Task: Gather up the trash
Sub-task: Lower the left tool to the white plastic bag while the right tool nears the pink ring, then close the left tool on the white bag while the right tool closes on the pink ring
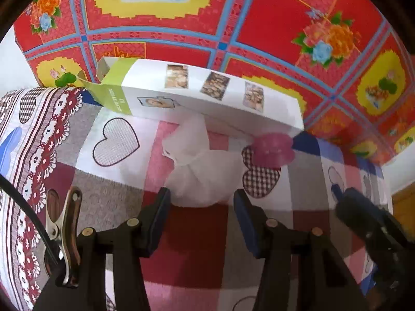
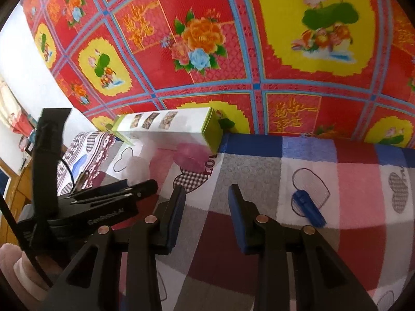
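Tissue [image 1: 199,168], a crumpled white wad, lies on the bed [image 1: 116,202] at the centre of the left wrist view, just beyond the tips of the left hand-held gripper [image 1: 202,202]. That gripper's jaws stand partly apart with nothing between them; the wad's lower edge sits in the gap ahead of the pads, not touching them as far as can be seen. A long white box [image 1: 207,96] with green ends lies behind the tissue, against the red flowered wall covering [image 1: 272,26]. A pink wrapper [image 1: 272,147] lies right of the tissue, beside the box.

In the right wrist view the right hand-held gripper [image 2: 207,194] points down at the bed's patchwork cover, jaws partly apart and empty. A small blue object [image 2: 308,207] lies on the cover just right of its right finger. The left gripper shows at the left of this frame, the tissue pale behind it.
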`<state>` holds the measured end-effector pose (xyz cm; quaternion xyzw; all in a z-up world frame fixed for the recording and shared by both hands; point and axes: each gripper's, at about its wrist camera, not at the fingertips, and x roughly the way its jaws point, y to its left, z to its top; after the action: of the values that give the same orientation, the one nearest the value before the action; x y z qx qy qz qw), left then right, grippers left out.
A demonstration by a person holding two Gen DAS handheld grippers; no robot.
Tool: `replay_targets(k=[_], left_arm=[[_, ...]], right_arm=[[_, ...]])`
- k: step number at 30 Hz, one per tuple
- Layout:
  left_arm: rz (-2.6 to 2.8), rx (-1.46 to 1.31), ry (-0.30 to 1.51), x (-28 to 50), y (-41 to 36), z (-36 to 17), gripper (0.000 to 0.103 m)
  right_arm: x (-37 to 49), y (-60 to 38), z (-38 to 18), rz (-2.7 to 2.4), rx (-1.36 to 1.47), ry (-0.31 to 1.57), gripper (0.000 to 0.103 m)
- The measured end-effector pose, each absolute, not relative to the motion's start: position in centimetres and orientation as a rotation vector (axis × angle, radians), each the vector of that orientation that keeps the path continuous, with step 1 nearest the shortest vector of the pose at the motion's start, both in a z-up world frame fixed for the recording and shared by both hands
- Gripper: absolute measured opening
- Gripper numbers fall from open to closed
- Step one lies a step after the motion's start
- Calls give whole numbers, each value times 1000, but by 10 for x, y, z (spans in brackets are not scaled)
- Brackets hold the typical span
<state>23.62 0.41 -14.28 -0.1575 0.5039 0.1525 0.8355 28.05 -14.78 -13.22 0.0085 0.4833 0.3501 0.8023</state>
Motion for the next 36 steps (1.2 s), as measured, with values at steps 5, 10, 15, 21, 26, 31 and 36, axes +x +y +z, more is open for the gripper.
replay_targets(k=[5,10,15,21,26,31,36], left_arm=[[344,-344,1045,236,8,-144,53],[374,-338,1036,241,15,-150,53],[407,-316,1025,255,19,-154,53],[420,-320,1011,258,26,-158,32],[404,-348,1008,256,28,-161,22],[388,-360,993,239,48,-153,20],[374,-368,975,231,55,-142,20]], right_arm=[[289,-133,-145,768,4,1042,36],[297,-118,-153,777,-8,1037,36],[301,-102,-161,780,-63,1020,36],[306,-90,-171,775,-88,1023,35],[308,-84,-173,790,-73,1017,35],[307,-77,-173,797,-49,1015,23],[303,-79,-169,782,-42,1000,10]])
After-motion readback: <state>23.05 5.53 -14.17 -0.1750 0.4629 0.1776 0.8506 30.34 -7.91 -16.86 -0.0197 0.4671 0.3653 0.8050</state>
